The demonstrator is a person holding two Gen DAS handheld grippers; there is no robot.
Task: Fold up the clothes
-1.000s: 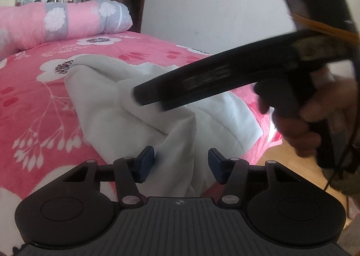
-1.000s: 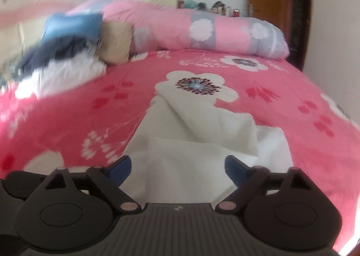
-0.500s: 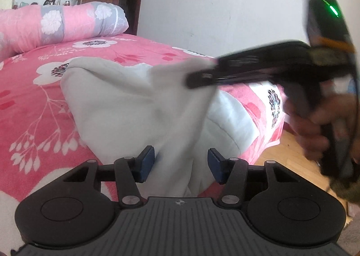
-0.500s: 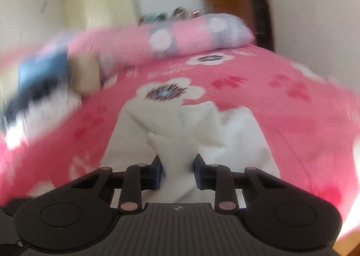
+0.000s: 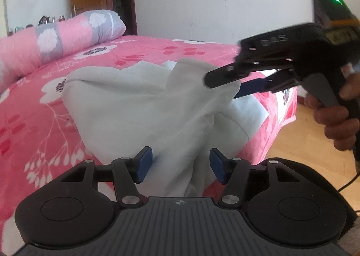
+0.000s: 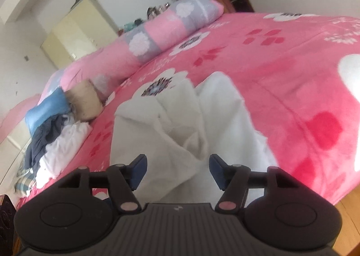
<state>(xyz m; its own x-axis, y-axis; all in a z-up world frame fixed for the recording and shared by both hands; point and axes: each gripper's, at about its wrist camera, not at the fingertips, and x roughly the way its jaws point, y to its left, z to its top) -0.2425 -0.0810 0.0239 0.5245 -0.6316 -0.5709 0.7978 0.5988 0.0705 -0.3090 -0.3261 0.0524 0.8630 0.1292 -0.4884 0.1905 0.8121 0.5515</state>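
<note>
I am holding my right claw (image 5: 227, 86) up high and off to the right of my left claw (image 5: 180, 167), and it is pointing left and tipping down a little. My hand (image 5: 337, 118) is wrapping round its handle. My left claw is sitting low by the near edge of the bed (image 5: 29, 107) and pointing straight ahead.

I am counting one white piece of clothing (image 5: 139, 107), two claws, one long pink and grey pillow (image 5: 56, 39), and one heap of other clothes (image 6: 56, 134) far off to the left of my right claw.

My left claw is standing wide open. A hanging fold of the white clothing is dropping down between its two blue pads (image 5: 142, 166), but the pads are not squeezing it. From the right camera my right claw is also wide open, with white cloth lying loose between and in front of its pads. From the left camera its tips are touching a raised peak of the cloth. The clothing is lying bunched up on the pink bed, right in front of both claws
</note>
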